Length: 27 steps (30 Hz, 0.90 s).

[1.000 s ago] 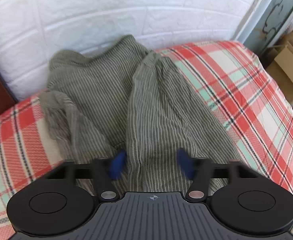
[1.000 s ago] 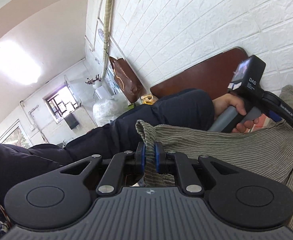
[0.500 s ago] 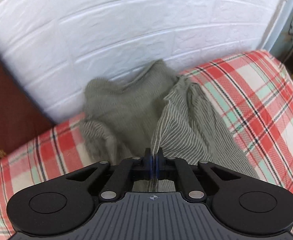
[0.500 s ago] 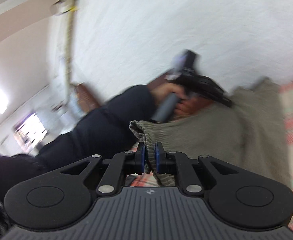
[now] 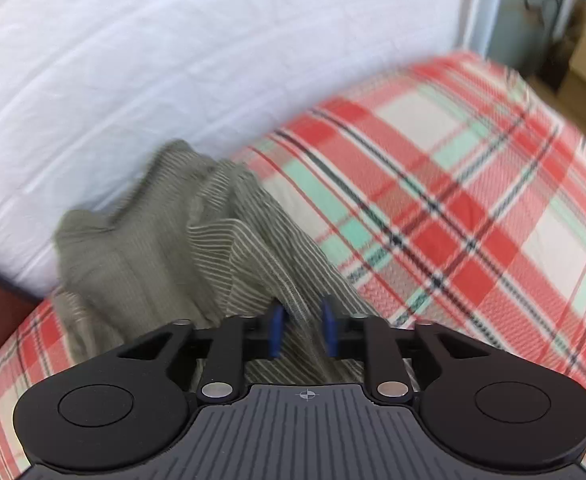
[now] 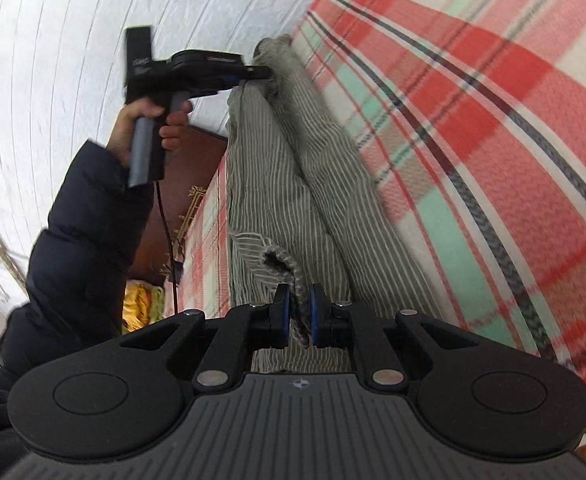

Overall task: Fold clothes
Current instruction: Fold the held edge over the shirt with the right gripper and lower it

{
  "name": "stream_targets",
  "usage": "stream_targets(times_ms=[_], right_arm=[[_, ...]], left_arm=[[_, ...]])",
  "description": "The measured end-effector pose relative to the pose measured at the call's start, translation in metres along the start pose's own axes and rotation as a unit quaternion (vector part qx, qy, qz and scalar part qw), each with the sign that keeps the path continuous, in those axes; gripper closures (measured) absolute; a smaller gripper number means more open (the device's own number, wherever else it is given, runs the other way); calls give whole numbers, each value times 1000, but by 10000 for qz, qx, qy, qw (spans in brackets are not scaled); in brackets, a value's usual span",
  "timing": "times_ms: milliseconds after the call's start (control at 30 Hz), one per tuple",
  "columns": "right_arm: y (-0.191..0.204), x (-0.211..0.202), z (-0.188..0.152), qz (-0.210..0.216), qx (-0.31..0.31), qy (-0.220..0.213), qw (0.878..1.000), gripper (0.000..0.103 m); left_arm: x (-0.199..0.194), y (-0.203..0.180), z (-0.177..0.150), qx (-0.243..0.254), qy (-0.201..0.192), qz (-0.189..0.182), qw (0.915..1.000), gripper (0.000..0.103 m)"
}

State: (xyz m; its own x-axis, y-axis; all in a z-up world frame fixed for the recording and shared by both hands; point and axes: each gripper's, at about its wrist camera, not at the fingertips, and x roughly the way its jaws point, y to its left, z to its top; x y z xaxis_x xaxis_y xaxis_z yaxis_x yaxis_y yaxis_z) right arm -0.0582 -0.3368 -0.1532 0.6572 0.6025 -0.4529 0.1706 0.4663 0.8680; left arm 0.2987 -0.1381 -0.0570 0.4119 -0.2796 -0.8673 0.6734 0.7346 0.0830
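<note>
No lettering can be read. In the right wrist view, at eleven o'clock, the black plastic left hand-held gripper (image 6: 259, 73) bears pale markings on its body, too blurred to make out.

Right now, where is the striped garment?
The striped garment lies on the plaid bed cover beside the white wall, its edge between the right gripper's jaws.
</note>
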Motion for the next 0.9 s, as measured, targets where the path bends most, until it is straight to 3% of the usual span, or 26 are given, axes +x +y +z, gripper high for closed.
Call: stream_targets(times_ms=[133,233,300,433,567,700,800,900], right_arm=[[-17,-1,-2,277,528,-138,9981,90],[-29,-1,-7,402,1017,-237,9937,90],[-32,-2,-11,342,1104,-262,9930,89],[-35,-5,-19,343,1223,-307,9914,89],[-34,-2,-24,406,1329,-356,9897,89],[-30,1,-29,604,1397,-257,9880,89],[-21,4,-29,763,1311,-265,9881,89],[-10,5,-25,603,939,-334,9932,89]], left_arm=[[-47,15,-25,-600,-533,144,9967,36],[-81,27,-71,-996,-791,181,9917,29],[-92,28,-110,-1220,-751,-115,9896,29],[-100,3,-189,-1488,-526,-1046,9819,29],[-97,-25,-244,-1952,-450,-1753,9639,28],[-85,-41,-271,-2361,-421,-2137,9470,28],[-88,-44,-279,-2577,-734,-2166,9388,22],[-91,-42,-279,-2822,-929,-2093,9316,21]])
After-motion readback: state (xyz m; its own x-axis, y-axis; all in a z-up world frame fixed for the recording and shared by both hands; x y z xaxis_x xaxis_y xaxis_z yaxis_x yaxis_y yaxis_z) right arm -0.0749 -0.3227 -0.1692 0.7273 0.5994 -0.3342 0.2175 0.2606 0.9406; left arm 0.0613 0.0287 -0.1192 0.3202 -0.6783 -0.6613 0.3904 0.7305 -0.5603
